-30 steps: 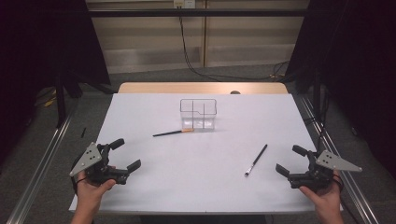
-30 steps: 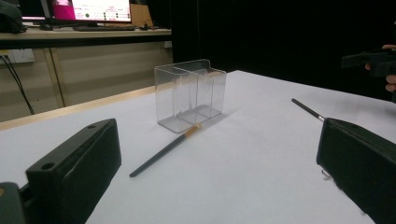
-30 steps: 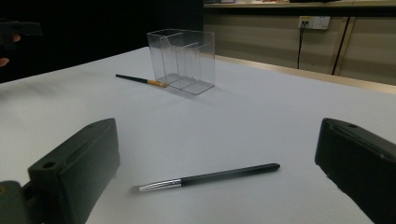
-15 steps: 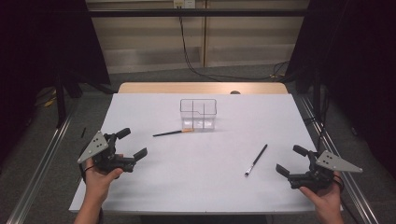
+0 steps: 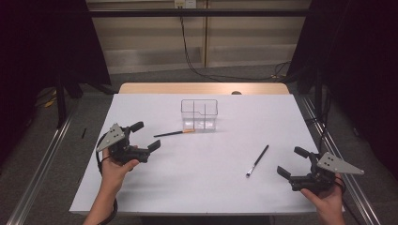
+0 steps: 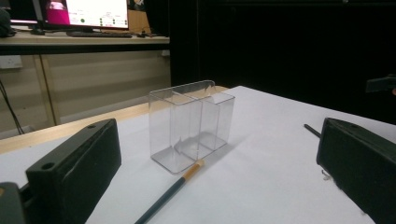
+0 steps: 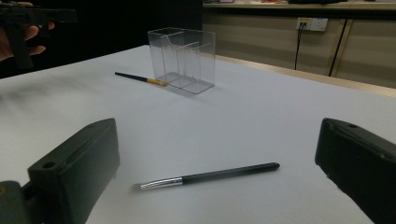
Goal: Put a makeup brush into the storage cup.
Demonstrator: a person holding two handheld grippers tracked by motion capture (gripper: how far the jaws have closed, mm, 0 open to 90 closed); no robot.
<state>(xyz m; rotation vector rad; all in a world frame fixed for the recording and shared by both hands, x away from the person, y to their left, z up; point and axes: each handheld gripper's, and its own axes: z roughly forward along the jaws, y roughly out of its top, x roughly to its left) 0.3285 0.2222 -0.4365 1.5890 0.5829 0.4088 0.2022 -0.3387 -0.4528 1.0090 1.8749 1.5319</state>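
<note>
nothing had been put away yet. the clear organizer stood empty near the back of the desk, all its compartments bare. the orange-tipped brush lay flat on the desk, its tip just beside the organizer's front corner, and the silver-tipped brush lay well apart from it, toward the right.

the left gripper hovered near the orange-tipped brush with its jaws spread wide and nothing between them (that brush looked to be the first target). the right gripper sat low at the desk's right edge, likewise released and empty, near the silver-tipped brush.

by my judgement both pickups and both placements into the organizer were left to do.
</note>
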